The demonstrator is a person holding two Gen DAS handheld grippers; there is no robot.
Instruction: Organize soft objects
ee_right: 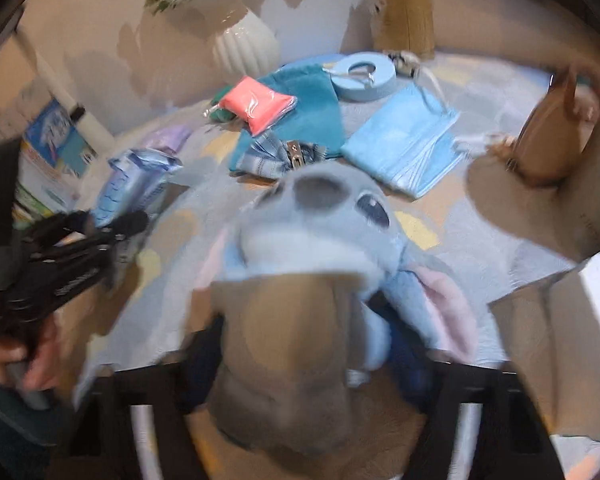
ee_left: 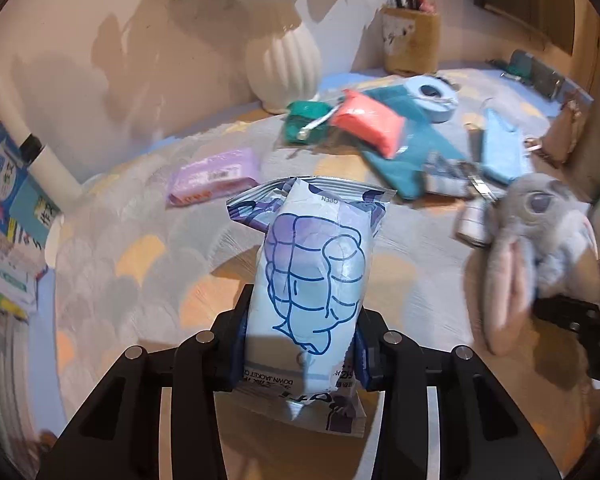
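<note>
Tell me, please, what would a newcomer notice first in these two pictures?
A pale blue wipes packet with a drawn down jacket stands clamped in the left gripper. A blue plush toy fills the right wrist view, between the right gripper's fingers. Behind them, a coral-pink pouch lies on a teal cloth.

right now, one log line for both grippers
left gripper: shut on wipes pack | right gripper: shut on blue plush | both over table
</note>
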